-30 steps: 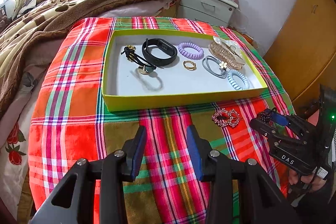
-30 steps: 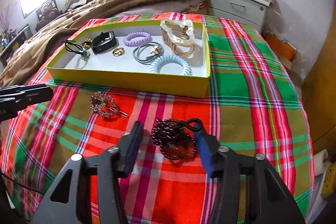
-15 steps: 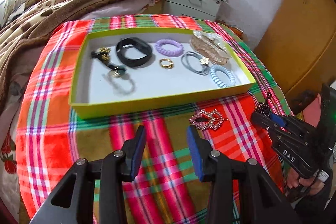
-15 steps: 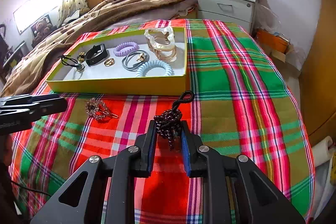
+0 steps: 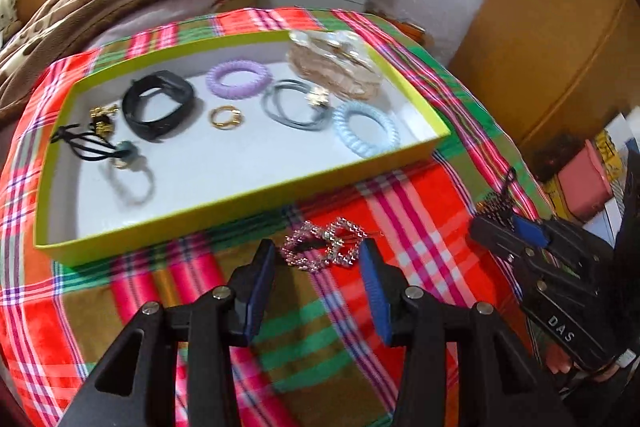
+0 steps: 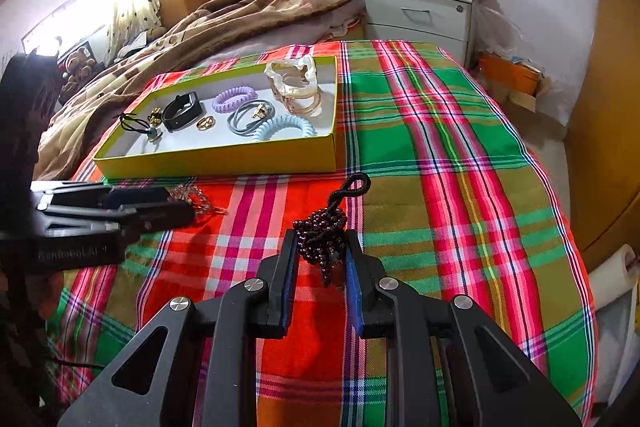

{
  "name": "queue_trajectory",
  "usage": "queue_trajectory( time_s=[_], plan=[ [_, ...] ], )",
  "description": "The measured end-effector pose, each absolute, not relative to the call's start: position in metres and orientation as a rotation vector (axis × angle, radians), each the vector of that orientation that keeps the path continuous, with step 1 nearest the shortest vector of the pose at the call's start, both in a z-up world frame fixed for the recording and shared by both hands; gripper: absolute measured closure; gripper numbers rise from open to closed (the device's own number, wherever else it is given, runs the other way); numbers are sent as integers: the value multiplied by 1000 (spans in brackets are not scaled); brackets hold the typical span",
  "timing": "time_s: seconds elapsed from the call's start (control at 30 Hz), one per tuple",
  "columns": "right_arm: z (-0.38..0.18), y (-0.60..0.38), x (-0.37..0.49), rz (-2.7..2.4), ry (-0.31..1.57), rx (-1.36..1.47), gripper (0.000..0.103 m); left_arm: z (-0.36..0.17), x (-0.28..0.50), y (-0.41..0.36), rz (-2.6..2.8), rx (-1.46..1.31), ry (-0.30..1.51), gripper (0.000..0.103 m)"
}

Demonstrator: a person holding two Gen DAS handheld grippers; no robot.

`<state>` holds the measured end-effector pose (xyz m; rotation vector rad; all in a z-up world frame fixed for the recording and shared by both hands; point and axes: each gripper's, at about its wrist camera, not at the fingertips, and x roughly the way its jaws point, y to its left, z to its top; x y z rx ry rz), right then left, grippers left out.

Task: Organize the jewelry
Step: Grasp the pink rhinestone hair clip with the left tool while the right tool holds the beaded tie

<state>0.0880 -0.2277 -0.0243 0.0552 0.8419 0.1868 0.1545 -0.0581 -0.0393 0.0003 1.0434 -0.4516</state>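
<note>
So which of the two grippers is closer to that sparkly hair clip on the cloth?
Left. The left gripper hangs right at the clip, jaws open to either side. The right gripper is off to the side, shut on dark beads.

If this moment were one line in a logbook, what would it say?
left claw: open, jaws just widened, either side of sparkly hair clip | right claw: shut on dark bead bracelet | yellow tray: awaits both

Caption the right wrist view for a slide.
Right gripper clamps a dark beaded bracelet above the plaid cloth.
</note>
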Motion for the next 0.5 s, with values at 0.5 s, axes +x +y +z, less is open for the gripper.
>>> queue_trajectory(
  time_s=[0.5],
  plan=[
    [-25,-235,84,173,845,75,80,-34,136,-83,-495,116,1016,58]
  ],
)
